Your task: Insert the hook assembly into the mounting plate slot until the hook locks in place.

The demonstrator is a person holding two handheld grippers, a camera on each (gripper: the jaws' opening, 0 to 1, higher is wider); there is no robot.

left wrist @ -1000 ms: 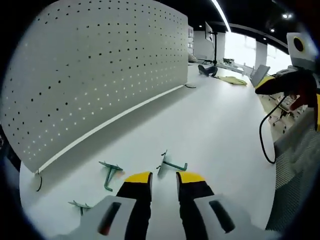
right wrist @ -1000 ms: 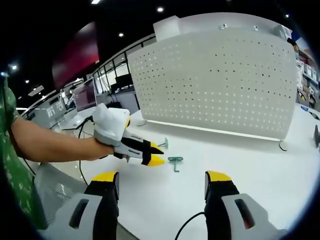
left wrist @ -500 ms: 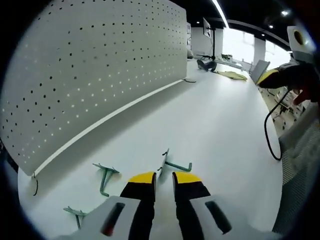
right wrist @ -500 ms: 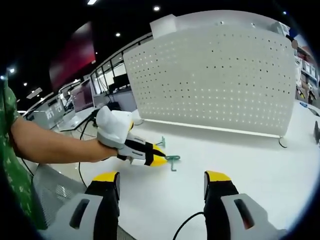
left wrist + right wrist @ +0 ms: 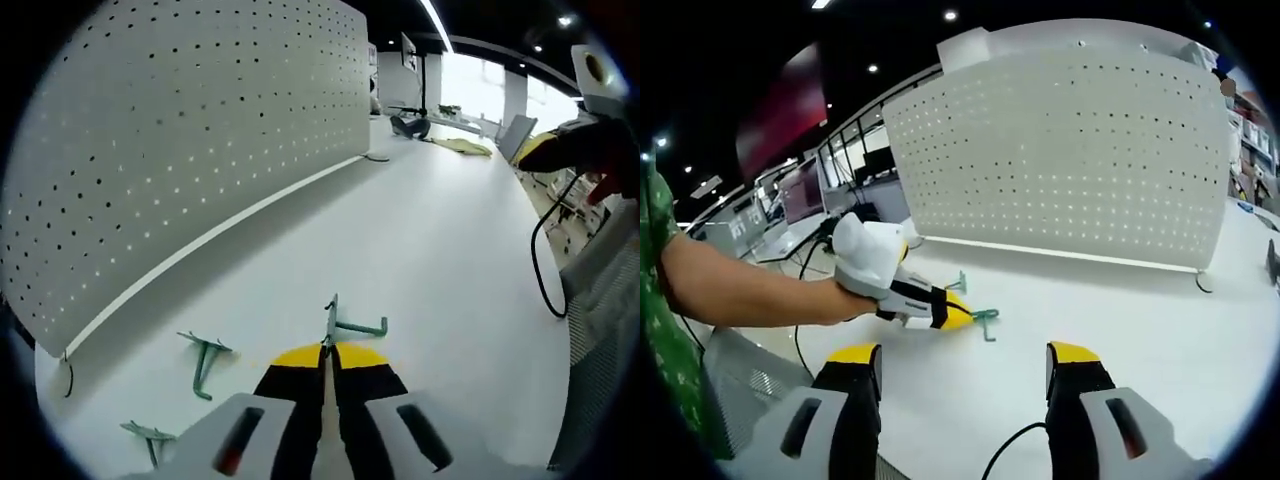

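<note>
Left gripper view: left gripper point(image 5: 327, 355) jaws pinch a green hook point(image 5: 345, 324) lying near the pegboard point(image 5: 180, 140); insertion remains, right gripper point(image 5: 965, 365) jaws wide.

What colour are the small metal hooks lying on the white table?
Teal green hooks, clearest in the left gripper view.

Left gripper view sits low beside pegboard point(image 5: 190, 140); right gripper view faces it from farther, sharing table point(image 5: 1120, 310)
</note>
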